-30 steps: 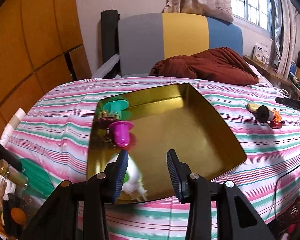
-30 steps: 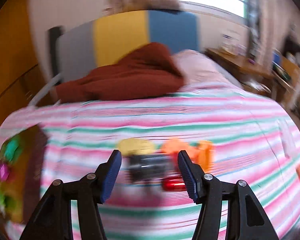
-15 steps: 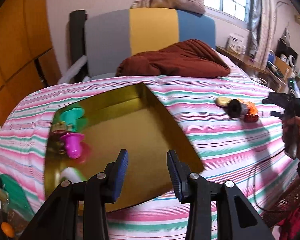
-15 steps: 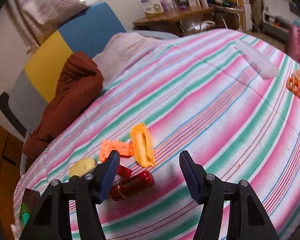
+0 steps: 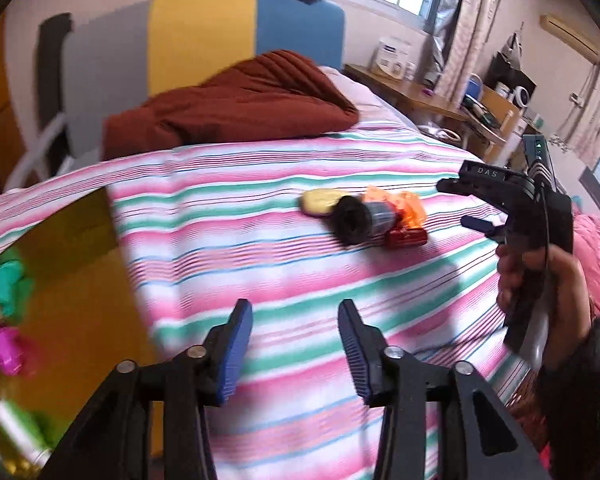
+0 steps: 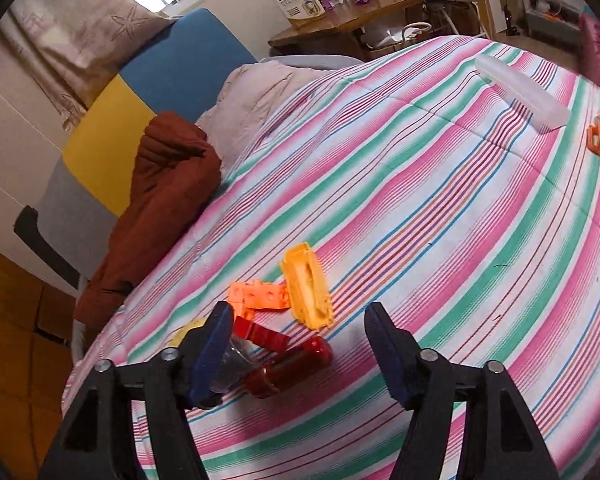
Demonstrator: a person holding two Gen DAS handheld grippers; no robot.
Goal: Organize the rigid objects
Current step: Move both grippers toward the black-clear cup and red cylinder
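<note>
Toys (image 6: pixel 284 336) lie clustered beneath the right tool (image 6: pixel 298 354), its jaws opening, seemingly empty; left tool (image 5: pixel 294 346) opening, empty.

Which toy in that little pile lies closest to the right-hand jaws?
The dark red cylinder: it lies between the opening jaws, while the orange brick and yellow piece sit farther off.

The left gripper (image 5: pixel 294 336) hangs over the striped bedspread (image 5: pixel 260 264), jaws opening with nothing between them. At the left edge lies a gold tray (image 5: pixel 80 280) holding teal and magenta toys (blurred). Farther off sits a small pile: a yellow piece (image 5: pixel 320 200), a black cylinder (image 5: pixel 356 222), a red bottle (image 5: pixel 406 236). The right gripper (image 5: pixel 466 204), held in a hand (image 5: pixel 540 280), hovers just beside it.
</note>
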